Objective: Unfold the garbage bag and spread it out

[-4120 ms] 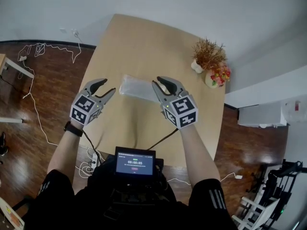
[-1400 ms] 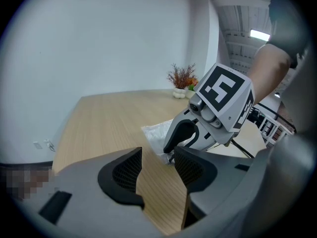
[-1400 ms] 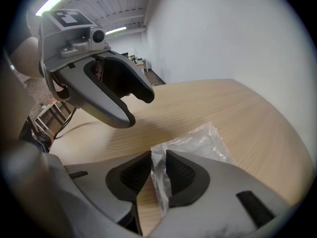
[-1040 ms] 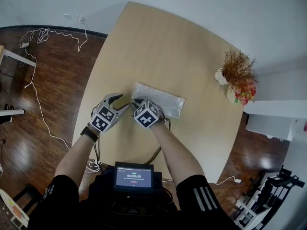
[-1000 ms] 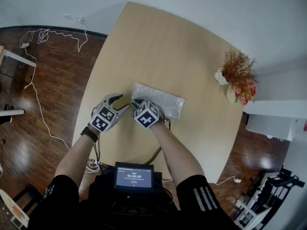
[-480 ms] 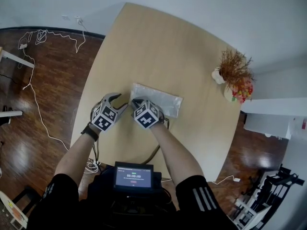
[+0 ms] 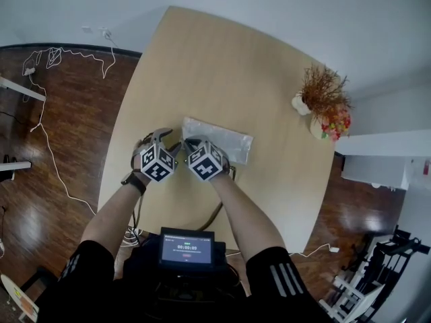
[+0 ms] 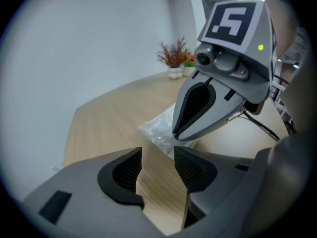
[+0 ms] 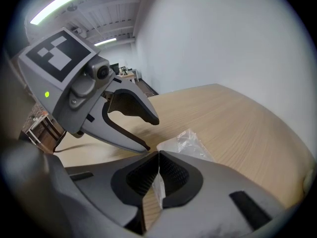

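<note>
The folded clear garbage bag (image 7: 221,138) lies flat on the light wooden table (image 7: 222,66). My right gripper (image 7: 190,142) is at the bag's near left corner, shut on it. In the right gripper view a strip of film runs between the closed pads (image 9: 158,175), and the rest of the bag (image 9: 190,143) lies just beyond them. My left gripper (image 7: 170,140) hangs close beside it on the left, open, with only table showing between its pads (image 8: 157,170). In the left gripper view the bag's corner (image 8: 161,128) lies just ahead, under the right gripper (image 8: 179,134).
A dried plant in a white pot (image 7: 322,91) and a small pot of flowers (image 7: 330,123) stand near the table's right edge. A small screen (image 7: 186,247) sits at my chest. Cables (image 7: 60,56) trail over the wooden floor on the left.
My left gripper has moved right and a little down, rolling as it went, and now sits right beside the right gripper. The right gripper has stayed at the bag's corner.
</note>
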Demonstrator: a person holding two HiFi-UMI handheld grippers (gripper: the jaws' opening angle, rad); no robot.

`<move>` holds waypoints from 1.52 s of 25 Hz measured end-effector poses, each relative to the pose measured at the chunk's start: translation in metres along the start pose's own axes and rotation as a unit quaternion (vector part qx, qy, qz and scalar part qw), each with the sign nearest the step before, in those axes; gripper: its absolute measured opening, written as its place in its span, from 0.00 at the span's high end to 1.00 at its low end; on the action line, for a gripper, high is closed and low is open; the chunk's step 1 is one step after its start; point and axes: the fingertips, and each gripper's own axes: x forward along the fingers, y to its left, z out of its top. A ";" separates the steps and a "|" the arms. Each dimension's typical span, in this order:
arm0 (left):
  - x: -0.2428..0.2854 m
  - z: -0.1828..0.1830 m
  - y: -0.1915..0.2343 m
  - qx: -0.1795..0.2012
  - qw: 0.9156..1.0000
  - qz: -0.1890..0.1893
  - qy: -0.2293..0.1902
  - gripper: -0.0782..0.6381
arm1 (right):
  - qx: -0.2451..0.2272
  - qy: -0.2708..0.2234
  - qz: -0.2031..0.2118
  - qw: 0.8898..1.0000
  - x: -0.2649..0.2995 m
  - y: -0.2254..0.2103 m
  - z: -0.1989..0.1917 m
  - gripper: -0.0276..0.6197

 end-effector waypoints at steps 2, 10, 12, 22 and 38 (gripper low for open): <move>0.007 -0.002 -0.001 0.017 1.000 0.004 0.014 0.59 | 0.001 -0.002 0.000 1.000 -0.001 0.000 0.001 0.92; 0.025 -0.002 0.000 0.071 0.996 0.021 0.048 0.57 | 0.003 -0.007 -0.001 1.000 -0.005 -0.004 0.003 0.92; 0.027 -0.005 -0.003 0.083 0.995 0.018 0.059 0.57 | 0.005 -0.008 -0.001 1.000 -0.006 -0.004 0.002 0.92; 0.032 -0.009 -0.003 0.114 0.990 0.024 0.079 0.57 | 0.010 -0.018 -0.002 1.000 -0.013 -0.008 0.001 0.92; 0.033 -0.004 -0.004 0.136 0.986 0.020 0.089 0.57 | 0.027 -0.073 -0.046 0.996 -0.063 -0.037 0.017 0.92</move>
